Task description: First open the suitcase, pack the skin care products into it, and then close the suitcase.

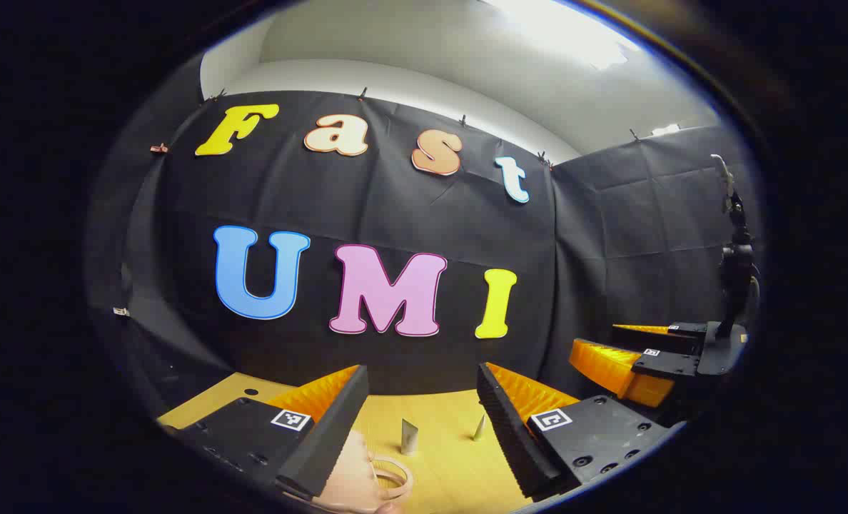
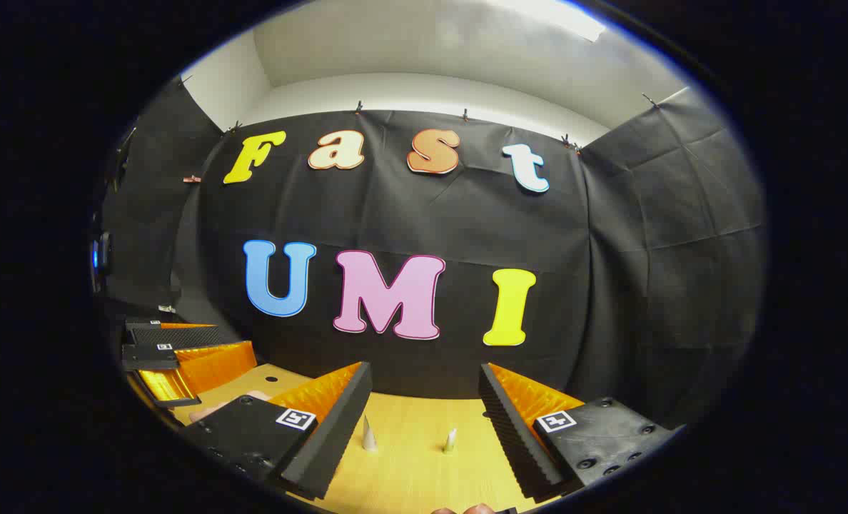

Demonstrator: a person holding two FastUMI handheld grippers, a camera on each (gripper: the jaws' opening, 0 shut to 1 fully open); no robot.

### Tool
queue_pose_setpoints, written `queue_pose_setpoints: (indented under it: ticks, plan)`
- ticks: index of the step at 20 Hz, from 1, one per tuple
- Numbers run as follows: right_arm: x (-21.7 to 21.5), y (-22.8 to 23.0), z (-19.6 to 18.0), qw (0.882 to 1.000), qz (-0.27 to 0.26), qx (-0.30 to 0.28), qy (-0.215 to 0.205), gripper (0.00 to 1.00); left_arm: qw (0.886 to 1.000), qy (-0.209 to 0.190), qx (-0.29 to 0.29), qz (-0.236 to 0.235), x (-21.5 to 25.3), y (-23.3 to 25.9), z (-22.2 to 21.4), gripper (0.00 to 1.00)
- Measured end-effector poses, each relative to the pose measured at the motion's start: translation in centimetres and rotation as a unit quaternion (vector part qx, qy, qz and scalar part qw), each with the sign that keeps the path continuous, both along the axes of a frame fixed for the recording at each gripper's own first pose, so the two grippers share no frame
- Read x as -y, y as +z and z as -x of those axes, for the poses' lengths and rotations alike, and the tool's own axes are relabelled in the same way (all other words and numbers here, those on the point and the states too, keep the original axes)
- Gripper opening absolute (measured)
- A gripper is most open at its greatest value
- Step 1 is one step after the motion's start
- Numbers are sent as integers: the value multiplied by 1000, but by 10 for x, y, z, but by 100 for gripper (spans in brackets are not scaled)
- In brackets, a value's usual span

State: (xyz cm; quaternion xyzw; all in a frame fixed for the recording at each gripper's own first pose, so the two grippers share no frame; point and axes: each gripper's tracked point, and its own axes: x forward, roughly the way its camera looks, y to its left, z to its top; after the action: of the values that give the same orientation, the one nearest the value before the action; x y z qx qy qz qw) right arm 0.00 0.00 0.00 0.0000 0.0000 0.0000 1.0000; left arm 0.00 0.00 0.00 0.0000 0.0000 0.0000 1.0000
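Both grippers hover level above a wooden table (image 1: 445,471), facing the back cloth wall. My left gripper (image 1: 420,375) is open with nothing between its fingers. Beyond it two small pale tubes stand on the table, one (image 1: 410,435) upright and flat-topped, the other (image 1: 479,427) pointed. A pale pink rounded thing (image 1: 352,471) with a clear ring handle (image 1: 393,480) lies under the left finger, partly hidden; it may be the suitcase. My right gripper (image 2: 425,369) is open and empty too, with the same two tubes (image 2: 369,433) (image 2: 451,440) ahead of it.
The right gripper (image 1: 595,340) shows far right in the left gripper view, and the left gripper (image 2: 231,343) far left in the right gripper view. Black cloth walls close the back and sides. A small hole (image 2: 271,378) marks the tabletop's left part.
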Motion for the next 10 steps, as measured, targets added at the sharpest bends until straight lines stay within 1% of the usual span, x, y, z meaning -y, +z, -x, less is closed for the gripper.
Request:
queue_pose_setpoints:
  ticks: [2,6,10]
  plan:
    - [0,2,0,1000,2,1,-2,96,1000,-7,-5,7,4,-3,3,96]
    - [-3,5,3,1000,13,4,3,96,1000,-14,-15,5,6,-6,0,96]
    - [-3,5,1,1000,22,3,8,96,1000,-11,-11,2,6,-2,-2,96]
